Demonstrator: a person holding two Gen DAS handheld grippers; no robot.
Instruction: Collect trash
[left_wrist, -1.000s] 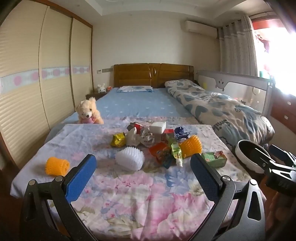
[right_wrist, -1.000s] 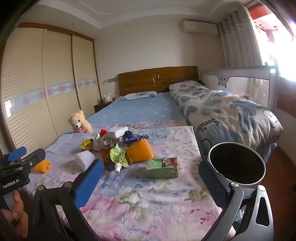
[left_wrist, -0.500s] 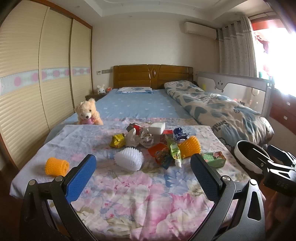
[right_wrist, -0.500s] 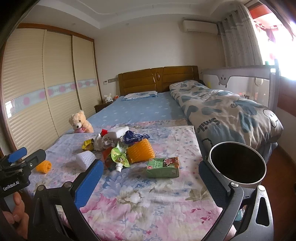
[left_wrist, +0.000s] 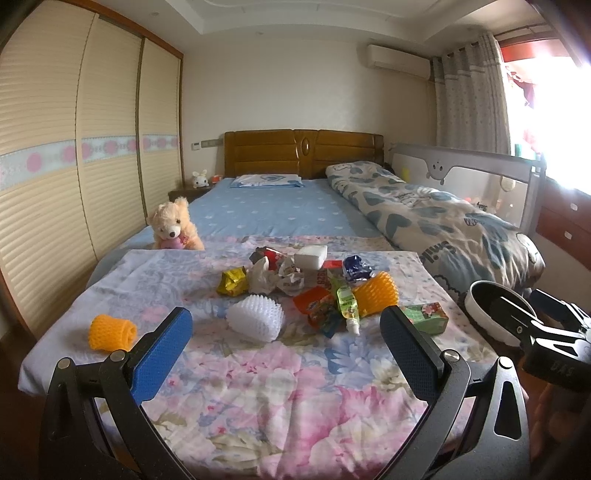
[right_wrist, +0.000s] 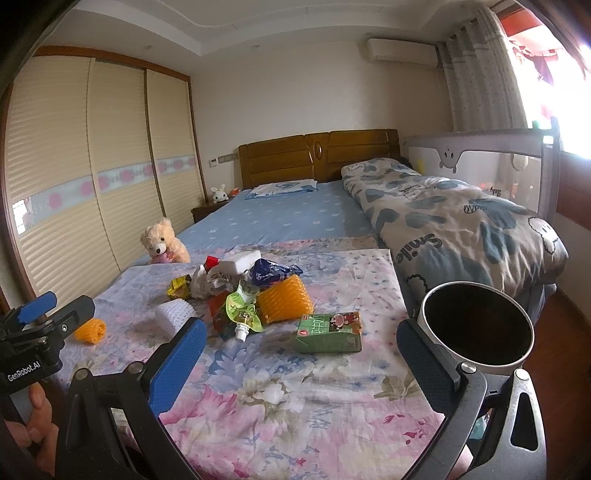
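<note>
**Operator:** While both units hover at the near edge of the floral sheet (left_wrist: 258, 398), report the finger state.

**Inspector:** Left gripper (left_wrist: 282, 341): fingers spread wide, nothing between the blue pads. Right gripper (right_wrist: 301, 356): fingers likewise spread wide, empty. Neither touches any item.

**Operator:** Locate the trash.

**Inspector:** Trash lies in a cluster at mid-sheet, ahead of both grippers. Components: yellow wrapper (left_wrist: 232, 280), crumpled white paper (left_wrist: 261, 277), white foam block (left_wrist: 311, 256), blue wrapper (left_wrist: 356, 267), orange foam net (left_wrist: 376, 295), green spouted pouch (left_wrist: 347, 306) (spout pointing toward the cameras), white foam net (left_wrist: 256, 321). The pouch leans against the orange foam net, touching it.

**Operator:** Outliers?

**Inspector:** Two. A green drink carton (right_wrist: 328, 332) lies on its side, just right of the cluster, nearest the right gripper. A small orange net (left_wrist: 112, 332) sits well apart at the left, near the sheet's edge.

**Operator:** Receptacle?

**Inspector:** A round bin (right_wrist: 478, 332), dark inside with a pale rim, stands off the bed's right corner, mouth open upward, just beyond the right gripper's outer finger.

**Operator:** Non-task items?

**Inspector:** A teddy bear (left_wrist: 175, 229) sits at the sheet's far left corner.
</note>
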